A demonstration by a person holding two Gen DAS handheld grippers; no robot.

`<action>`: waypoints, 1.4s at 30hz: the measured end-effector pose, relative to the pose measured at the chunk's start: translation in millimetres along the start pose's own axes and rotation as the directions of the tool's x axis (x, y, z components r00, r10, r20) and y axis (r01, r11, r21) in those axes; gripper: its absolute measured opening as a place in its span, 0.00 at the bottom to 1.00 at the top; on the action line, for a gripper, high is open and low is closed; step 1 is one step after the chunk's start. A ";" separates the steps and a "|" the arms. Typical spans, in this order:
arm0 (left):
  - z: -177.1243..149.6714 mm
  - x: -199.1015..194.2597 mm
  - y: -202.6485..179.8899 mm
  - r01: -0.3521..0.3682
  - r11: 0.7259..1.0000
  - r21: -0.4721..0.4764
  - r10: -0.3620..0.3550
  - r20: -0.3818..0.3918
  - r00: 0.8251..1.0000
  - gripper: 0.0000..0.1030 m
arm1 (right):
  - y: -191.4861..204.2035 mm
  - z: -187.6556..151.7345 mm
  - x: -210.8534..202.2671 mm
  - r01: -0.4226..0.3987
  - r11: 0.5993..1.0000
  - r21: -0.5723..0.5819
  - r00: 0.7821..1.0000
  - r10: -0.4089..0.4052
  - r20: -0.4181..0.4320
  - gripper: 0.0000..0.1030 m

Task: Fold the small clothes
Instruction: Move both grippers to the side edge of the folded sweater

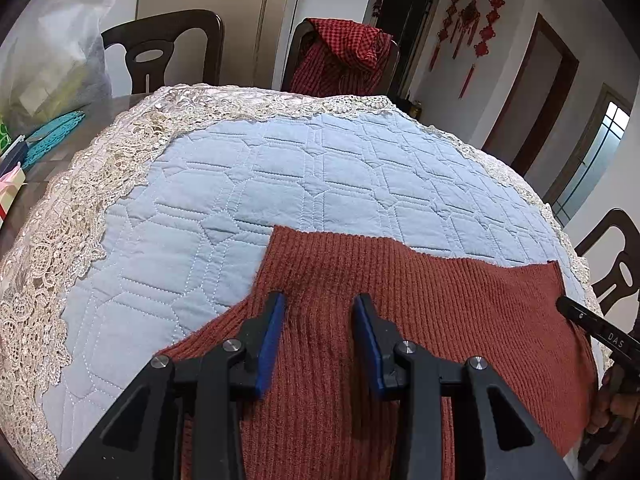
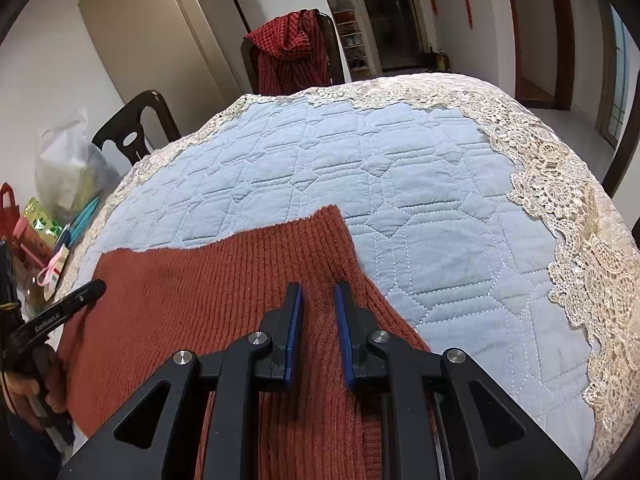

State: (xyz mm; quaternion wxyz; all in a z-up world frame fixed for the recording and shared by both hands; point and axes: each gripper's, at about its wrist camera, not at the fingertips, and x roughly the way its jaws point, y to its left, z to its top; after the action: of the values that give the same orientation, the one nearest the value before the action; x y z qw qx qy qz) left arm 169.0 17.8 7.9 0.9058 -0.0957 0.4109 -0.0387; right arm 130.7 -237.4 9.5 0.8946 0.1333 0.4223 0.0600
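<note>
A rust-red ribbed knit sweater (image 1: pixel 440 300) (image 2: pixel 200 300) lies flat on a pale blue quilted mat (image 1: pixel 280 168) (image 2: pixel 440 220). My left gripper (image 1: pixel 320 298) stands open over the sweater's left part, near a raised corner; its blue pads are well apart and knit shows between them. My right gripper (image 2: pixel 318 292) is over the sweater's right part beside its slanting edge. Its pads stand close together with a ridge of knit filling the gap. Each view shows the other gripper's black finger (image 1: pixel 576 312) (image 2: pixel 80 296) at the sweater's far side.
A lace-edged cloth (image 1: pixel 80 200) (image 2: pixel 560 184) borders the mat. Dark chairs stand behind the table, one draped with a red checked garment (image 1: pixel 344 56) (image 2: pixel 292 52). A plastic bag (image 1: pixel 48 60) (image 2: pixel 68 168) and small packages (image 2: pixel 40 232) crowd the left edge. A hand (image 2: pixel 36 380) holds the left gripper.
</note>
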 end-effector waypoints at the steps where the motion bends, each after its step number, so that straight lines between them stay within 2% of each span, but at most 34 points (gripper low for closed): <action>1: 0.3 -1.9 0.2 0.000 1.000 -0.001 0.000 -0.003 1.000 0.39 | -0.7 0.5 -0.6 -0.006 1.000 0.003 1.000 0.006 -0.001 0.16; 3: -3.1 -13.5 -0.8 -0.005 1.000 0.003 0.005 -0.006 1.000 0.39 | 0.2 1.2 -4.1 -0.013 1.000 -0.004 1.000 0.013 -0.010 0.18; 5: -12.7 -33.6 -2.1 0.021 1.000 0.006 -0.021 0.007 1.000 0.39 | 5.4 -4.8 -19.0 -0.015 1.000 -0.025 1.000 0.015 0.000 0.18; 11: -52.4 -74.2 -3.8 0.036 0.998 0.054 -0.037 0.019 0.999 0.39 | 21.1 -47.3 -67.1 -0.039 0.992 -0.119 0.999 0.040 0.008 0.18; 14: -69.7 -74.0 -2.8 0.003 0.996 0.091 -0.004 0.020 1.000 0.39 | 20.6 -65.4 -71.2 -0.025 0.989 -0.145 1.000 0.024 -0.013 0.18; 16: -69.8 -76.1 1.3 0.018 0.997 0.078 -0.020 0.026 0.999 0.39 | 13.5 -70.7 -65.0 0.003 0.989 -0.148 1.000 -0.007 -0.028 0.18; 19: -66.0 -80.4 2.2 0.007 0.998 0.065 -0.009 0.024 1.000 0.39 | 4.6 -67.4 -71.1 -0.012 0.994 -0.105 1.000 0.010 -0.020 0.18; 21: -68.8 -87.1 -3.2 -0.006 0.997 0.081 0.003 0.033 0.999 0.39 | 8.4 -65.3 -79.0 0.012 0.993 -0.117 1.000 -0.011 0.008 0.18; 24: -76.3 -95.9 -9.3 -0.020 0.995 0.098 0.016 0.046 0.999 0.39 | 13.4 -68.0 -90.0 -0.012 0.992 -0.124 0.999 0.016 0.033 0.18; 29: -86.5 -89.0 -7.5 -0.043 0.995 0.092 0.041 0.025 0.999 0.39 | 6.4 -78.3 -71.4 0.013 0.993 -0.114 1.000 -0.015 -0.021 0.18; 42: -87.4 -88.7 -7.9 -0.034 0.996 0.085 0.032 0.024 0.999 0.39 | 3.1 -80.6 -74.1 -0.011 0.995 -0.096 1.000 0.010 -0.012 0.18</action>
State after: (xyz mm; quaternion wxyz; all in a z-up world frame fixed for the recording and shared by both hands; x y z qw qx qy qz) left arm 44.8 10.9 18.6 0.9142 -0.0508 0.4000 -0.0401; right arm 21.4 -235.6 16.2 0.8973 0.0921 0.4232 0.0857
